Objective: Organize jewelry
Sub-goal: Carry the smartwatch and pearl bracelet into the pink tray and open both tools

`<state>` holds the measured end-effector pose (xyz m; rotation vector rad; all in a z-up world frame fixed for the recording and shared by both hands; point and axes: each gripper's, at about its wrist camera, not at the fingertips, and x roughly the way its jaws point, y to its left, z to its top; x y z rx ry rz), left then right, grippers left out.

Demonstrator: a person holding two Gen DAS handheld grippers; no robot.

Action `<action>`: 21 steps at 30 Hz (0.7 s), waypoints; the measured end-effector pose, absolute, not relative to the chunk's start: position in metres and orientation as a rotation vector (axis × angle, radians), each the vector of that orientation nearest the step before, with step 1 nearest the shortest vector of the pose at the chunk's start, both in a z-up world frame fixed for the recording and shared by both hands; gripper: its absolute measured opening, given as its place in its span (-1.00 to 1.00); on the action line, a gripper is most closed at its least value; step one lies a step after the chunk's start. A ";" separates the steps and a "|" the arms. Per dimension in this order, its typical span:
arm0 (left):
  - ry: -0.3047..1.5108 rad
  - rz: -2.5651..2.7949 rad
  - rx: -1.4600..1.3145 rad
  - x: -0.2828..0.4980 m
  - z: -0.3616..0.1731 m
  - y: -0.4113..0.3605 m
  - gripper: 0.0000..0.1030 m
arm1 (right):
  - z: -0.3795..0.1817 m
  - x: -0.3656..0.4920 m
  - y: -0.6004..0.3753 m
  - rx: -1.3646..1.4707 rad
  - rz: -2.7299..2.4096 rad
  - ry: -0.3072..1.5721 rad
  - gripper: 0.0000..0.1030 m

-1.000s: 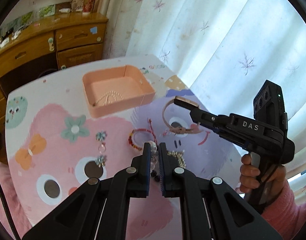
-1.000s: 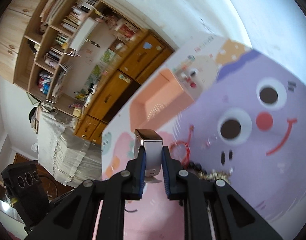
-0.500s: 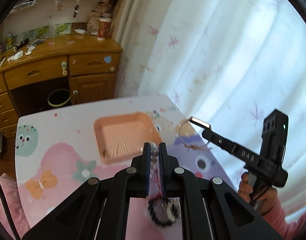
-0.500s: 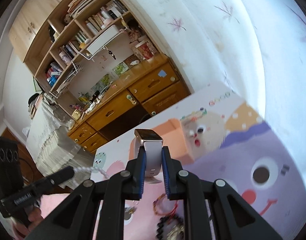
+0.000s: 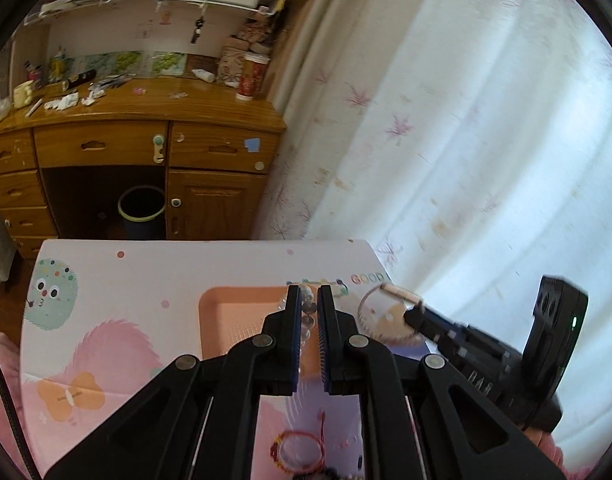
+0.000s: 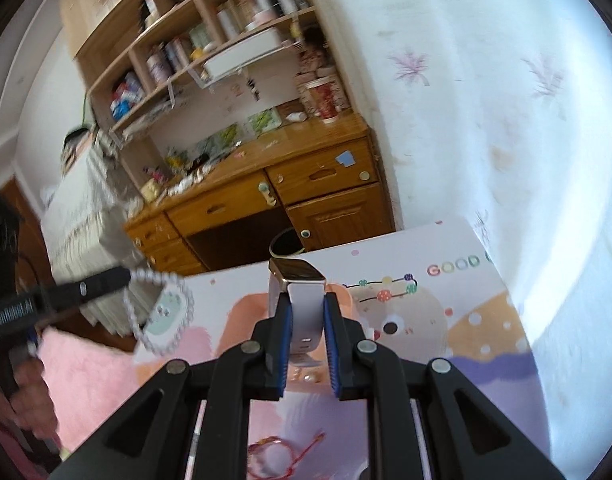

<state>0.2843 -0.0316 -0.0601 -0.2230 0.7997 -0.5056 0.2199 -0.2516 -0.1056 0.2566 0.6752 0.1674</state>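
On the patterned table (image 5: 153, 272), near its far end, sits the pink tray (image 5: 233, 320), the biggest target here and the place where both carried pieces look bound. Both tools hang above it, so the step in hand reads as delivery. To do it well, bring each load over the tray's open floor, not its rim, and lower before letting go, so nothing bounces out.

The right gripper (image 6: 308, 312) is pinching a watch (image 6: 295, 280) by its pale strap, the case standing up above the fingertips. It is stiff and should drop cleanly; one side at a time avoids the tools meeting.

The left gripper (image 5: 307, 308) is pressed together on a string of pale beads (image 6: 161, 312), which dangles as a loop and will swing, so let it settle first. A red bracelet (image 5: 297, 450) waits on the table nearer the person.
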 end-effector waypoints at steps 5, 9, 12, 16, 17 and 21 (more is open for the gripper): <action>0.813 -0.457 -0.278 0.301 -0.093 -0.036 -0.89 | -0.136 0.235 -0.236 0.146 0.214 0.726 -0.71; 0.858 -0.426 -0.298 0.308 -0.126 -0.038 -0.89 | -0.160 0.243 -0.222 0.050 0.262 0.772 -0.70; 0.902 -0.402 -0.300 0.311 -0.146 -0.040 -0.89 | -0.172 0.246 -0.217 0.022 0.275 0.797 -0.70; 0.962 -0.375 -0.297 0.314 -0.157 -0.041 -0.83 | -0.176 0.250 -0.219 0.032 0.273 0.827 -0.67; 0.982 -0.375 -0.293 0.315 -0.156 -0.042 -0.74 | -0.174 0.251 -0.221 0.044 0.272 0.828 -0.66; 0.967 -0.378 -0.256 0.311 -0.142 -0.043 -0.41 | -0.159 0.247 -0.233 0.124 0.281 0.790 -0.41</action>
